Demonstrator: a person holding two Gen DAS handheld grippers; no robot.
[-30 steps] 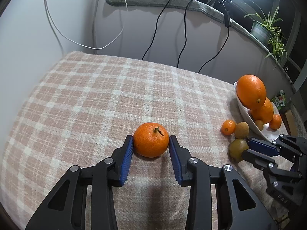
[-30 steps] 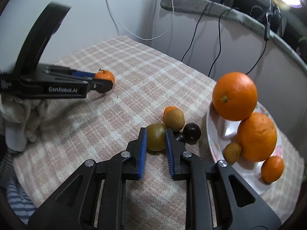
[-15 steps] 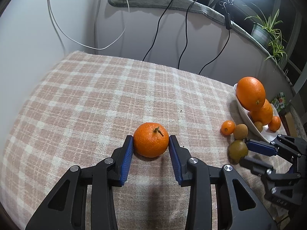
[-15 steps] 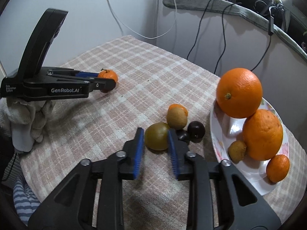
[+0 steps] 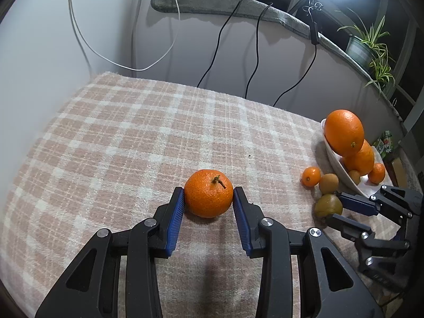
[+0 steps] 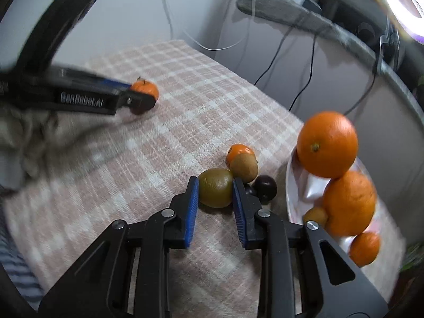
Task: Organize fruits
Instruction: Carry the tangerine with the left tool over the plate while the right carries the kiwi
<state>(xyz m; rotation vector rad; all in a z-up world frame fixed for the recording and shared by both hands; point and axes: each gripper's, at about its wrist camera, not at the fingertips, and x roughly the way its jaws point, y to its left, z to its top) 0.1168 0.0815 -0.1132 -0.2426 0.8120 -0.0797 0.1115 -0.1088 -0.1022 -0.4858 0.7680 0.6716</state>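
A mandarin with a stem [image 5: 208,196] rests on the checked cloth between the blue pads of my left gripper [image 5: 208,201], which is shut on it; it also shows in the right wrist view [image 6: 145,90]. My right gripper [image 6: 215,189] is shut on a greenish kiwi [image 6: 216,190], seen in the left wrist view too [image 5: 328,206]. A white plate [image 6: 294,185] at the right holds two big oranges [image 6: 327,144], a small orange and a small brown fruit.
A brown kiwi [image 6: 243,167], a small mandarin [image 6: 237,151] and a dark plum [image 6: 265,187] lie beside the plate. Cables hang down the wall behind the table. A potted plant [image 5: 368,45] stands on the ledge at the back right.
My right gripper opened slightly around the kiwi half a second ago and has closed on it again; its view has shifted and blurred. My left gripper stays on the mandarin.
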